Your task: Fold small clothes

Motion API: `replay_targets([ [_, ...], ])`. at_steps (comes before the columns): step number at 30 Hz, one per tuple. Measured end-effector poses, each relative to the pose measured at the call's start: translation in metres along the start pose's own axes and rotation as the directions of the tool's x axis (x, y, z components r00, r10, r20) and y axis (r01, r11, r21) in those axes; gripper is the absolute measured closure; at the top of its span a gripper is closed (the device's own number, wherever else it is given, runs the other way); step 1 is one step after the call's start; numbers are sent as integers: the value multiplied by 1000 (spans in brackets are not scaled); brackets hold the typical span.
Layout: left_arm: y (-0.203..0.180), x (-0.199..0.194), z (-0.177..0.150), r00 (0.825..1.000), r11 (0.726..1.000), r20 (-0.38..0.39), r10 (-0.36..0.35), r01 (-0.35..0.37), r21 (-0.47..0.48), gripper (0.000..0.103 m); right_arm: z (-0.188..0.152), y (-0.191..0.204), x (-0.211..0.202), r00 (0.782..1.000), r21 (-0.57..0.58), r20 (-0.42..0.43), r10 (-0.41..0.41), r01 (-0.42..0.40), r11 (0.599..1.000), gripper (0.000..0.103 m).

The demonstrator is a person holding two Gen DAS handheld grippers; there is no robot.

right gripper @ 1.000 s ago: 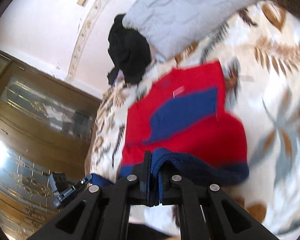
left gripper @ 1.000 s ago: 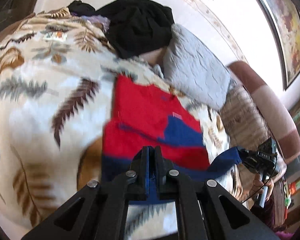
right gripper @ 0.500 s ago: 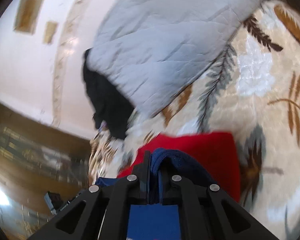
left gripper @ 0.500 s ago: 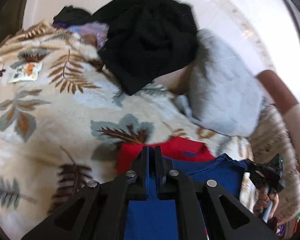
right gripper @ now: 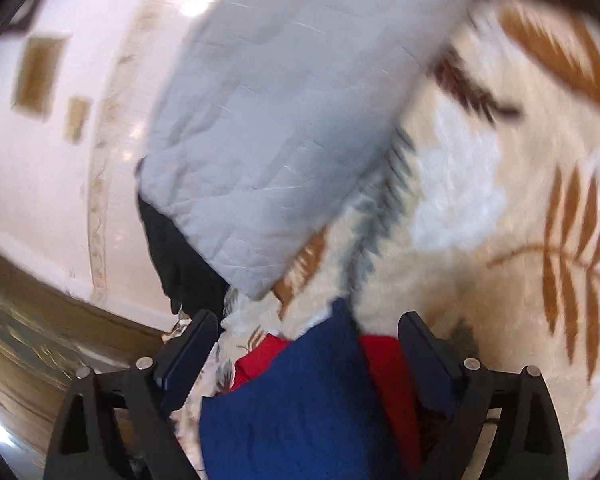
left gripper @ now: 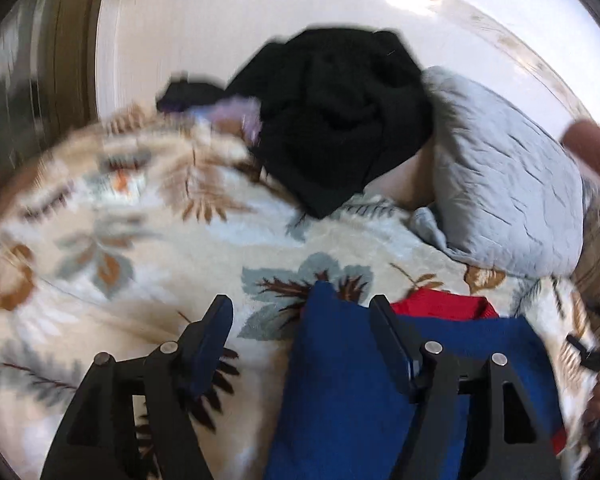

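Red garment (left gripper: 444, 307), blue side up (folded over); both grippers' fingers just spread, pinching nothing

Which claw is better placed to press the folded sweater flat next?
Probably the right claw: the sweater lies centred between its open jaws. The left claw sits off the left edge, half over the blanket. Both have just been opening, and neither now pinches cloth.

left gripper (left gripper: 302, 316): jaws just opening (nothing pinched) | right gripper (right gripper: 308, 334): same, wide apart
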State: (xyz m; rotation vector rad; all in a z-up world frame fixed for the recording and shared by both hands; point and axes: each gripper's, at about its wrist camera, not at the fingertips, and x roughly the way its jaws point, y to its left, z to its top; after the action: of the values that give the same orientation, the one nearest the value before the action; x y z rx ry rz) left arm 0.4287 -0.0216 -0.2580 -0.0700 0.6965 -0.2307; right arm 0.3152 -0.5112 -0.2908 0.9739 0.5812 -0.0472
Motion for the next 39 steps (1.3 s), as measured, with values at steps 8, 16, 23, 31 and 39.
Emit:
replay_targets([
  [8, -56, -81, -7, 981, 979, 149, 127, -148, 142, 10, -53, 61, 33, 973, -263, -174, -148, 99, 960, 36],
  [16, -70, -117, -5, 965, 970, 216, 147, -184, 160, 6, -78, 46, 53, 935, -378, -155, -320, 244, 893, 36],
  [23, -57, -126, -1, 947, 962, 249, 202, -240, 129, 6, -83, 39, 62, 922, -401, -174, -346, 255, 880, 37],
  [31, -54, -127, -1, 945, 959, 249, 213, -251, 129, 6, -85, 61, 57, 939, -425, -132, -317, 235, 874, 37],
  [39, -49, -130, -3, 943, 959, 248, 220, -255, 119, 6, -82, 39, 73, 909, -370, -177, -378, 295, 881, 37],
])
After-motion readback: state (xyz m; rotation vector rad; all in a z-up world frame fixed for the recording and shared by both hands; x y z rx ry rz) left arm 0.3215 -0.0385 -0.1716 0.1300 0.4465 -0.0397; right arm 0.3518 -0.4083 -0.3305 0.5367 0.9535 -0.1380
